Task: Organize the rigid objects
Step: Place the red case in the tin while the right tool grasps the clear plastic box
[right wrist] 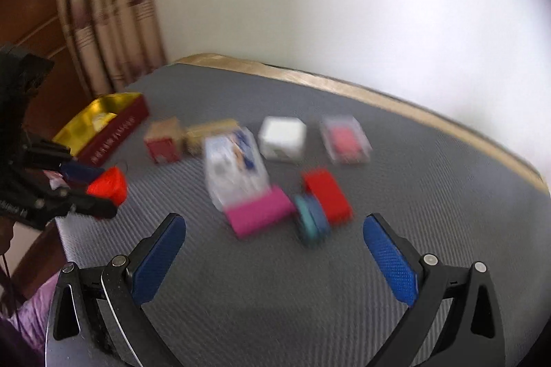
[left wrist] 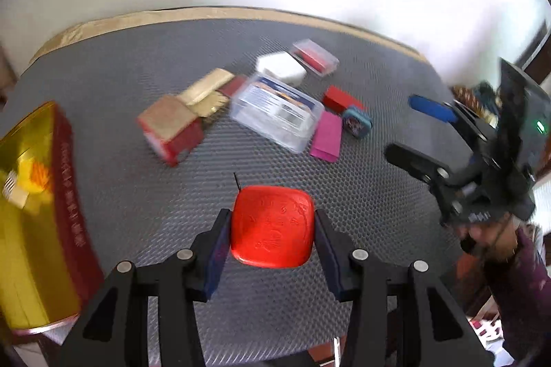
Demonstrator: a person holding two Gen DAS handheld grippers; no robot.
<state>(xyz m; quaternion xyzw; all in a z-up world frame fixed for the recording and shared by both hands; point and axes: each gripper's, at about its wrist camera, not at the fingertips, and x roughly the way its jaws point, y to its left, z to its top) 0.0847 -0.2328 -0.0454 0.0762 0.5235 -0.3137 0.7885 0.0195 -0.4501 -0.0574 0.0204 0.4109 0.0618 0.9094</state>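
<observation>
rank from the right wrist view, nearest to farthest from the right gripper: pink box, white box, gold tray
From the right gripper:
1. pink box, just ahead, centre
2. white box, farther back, centre
3. gold tray, far left edge

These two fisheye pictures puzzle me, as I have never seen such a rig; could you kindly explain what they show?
No robot is involved: a person holds a two-finger tool in each hand, and each tool carries a camera looking along its fingers. The left camera shows the left hand-held gripper shut on a red rounded-square case. The right camera shows the right hand-held gripper open and holding nothing. Both hang over a grey textured mat strewn with small things: a clear plastic box, a white box, a pink packet, a red block and a teal round tin. A large gold and red box stands at the left. The pictures are blurred, so labels cannot be read.
</observation>
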